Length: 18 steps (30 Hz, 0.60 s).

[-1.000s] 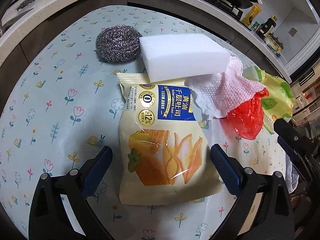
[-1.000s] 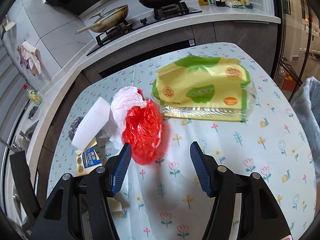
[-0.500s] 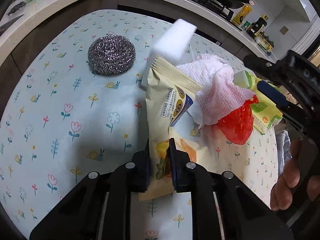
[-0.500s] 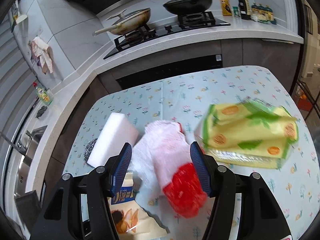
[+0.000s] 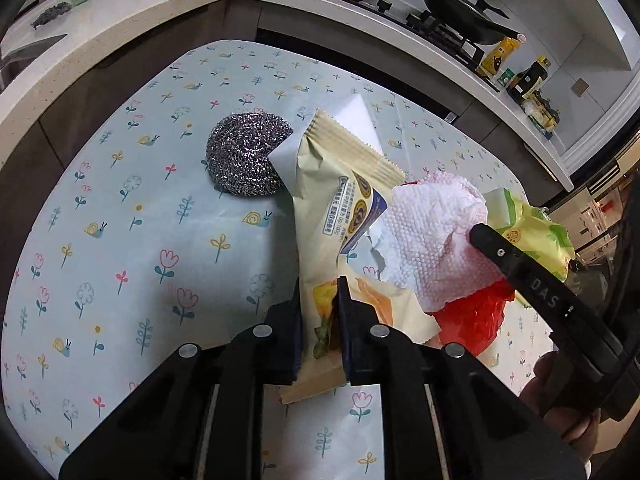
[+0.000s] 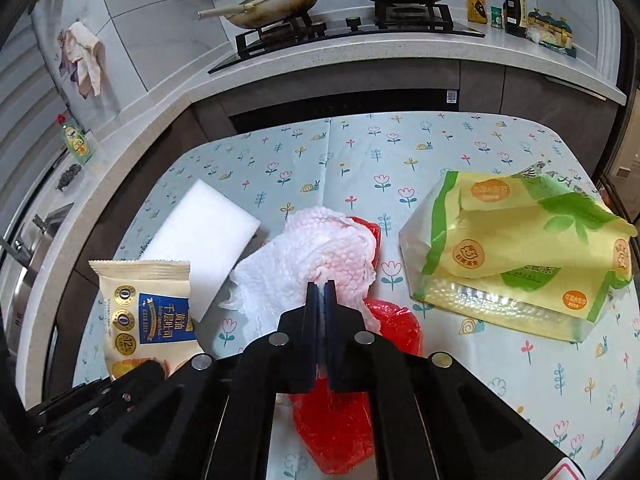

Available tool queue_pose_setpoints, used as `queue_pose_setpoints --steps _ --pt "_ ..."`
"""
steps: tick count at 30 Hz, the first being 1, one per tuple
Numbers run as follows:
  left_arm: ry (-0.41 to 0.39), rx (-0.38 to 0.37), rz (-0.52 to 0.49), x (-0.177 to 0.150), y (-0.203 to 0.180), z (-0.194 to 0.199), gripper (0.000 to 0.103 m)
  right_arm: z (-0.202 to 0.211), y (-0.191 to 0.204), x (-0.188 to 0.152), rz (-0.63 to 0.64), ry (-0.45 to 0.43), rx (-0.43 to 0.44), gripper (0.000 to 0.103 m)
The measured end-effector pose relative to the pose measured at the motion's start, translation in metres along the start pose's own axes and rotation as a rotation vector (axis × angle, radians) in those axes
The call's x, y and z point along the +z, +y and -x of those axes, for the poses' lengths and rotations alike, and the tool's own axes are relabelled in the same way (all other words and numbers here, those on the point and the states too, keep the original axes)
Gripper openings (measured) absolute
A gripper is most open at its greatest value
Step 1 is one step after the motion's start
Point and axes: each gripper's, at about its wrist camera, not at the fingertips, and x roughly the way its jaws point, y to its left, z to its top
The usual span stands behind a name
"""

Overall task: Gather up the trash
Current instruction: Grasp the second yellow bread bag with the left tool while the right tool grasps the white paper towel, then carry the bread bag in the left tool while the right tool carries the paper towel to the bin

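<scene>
My left gripper (image 5: 319, 300) is shut on the lower end of a cream toast wrapper (image 5: 340, 184), lifted and tilted off the table; the wrapper also shows in the right wrist view (image 6: 140, 312). My right gripper (image 6: 321, 288) is shut on a crumpled pink-white paper towel (image 6: 316, 256), which also shows in the left wrist view (image 5: 432, 232). A red plastic bag (image 6: 344, 412) lies under the towel and also shows in the left wrist view (image 5: 468, 320). A yellow-green snack bag (image 6: 516, 252) lies to the right.
A steel wool scrubber (image 5: 244, 156) and a white sponge block (image 6: 200, 240) sit on the flowered tablecloth (image 5: 120, 240). A kitchen counter with a stove and pans (image 6: 280, 4) runs behind the table. Bottles (image 6: 514, 0) stand at the back right.
My left gripper closed on the toast wrapper and raised it. My right gripper moved over the paper towel and shut on it.
</scene>
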Motion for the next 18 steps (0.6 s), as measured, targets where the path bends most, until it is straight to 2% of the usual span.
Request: queue_pose_setpoints --steps 13,18 --pt "-0.053 -0.048 -0.096 -0.022 -0.05 0.047 0.014 0.129 -0.033 0.0 -0.084 -0.197 0.069 0.003" --pt "-0.071 -0.068 -0.141 -0.036 -0.074 0.066 0.014 0.174 -0.048 -0.007 -0.108 -0.269 0.06 0.003"
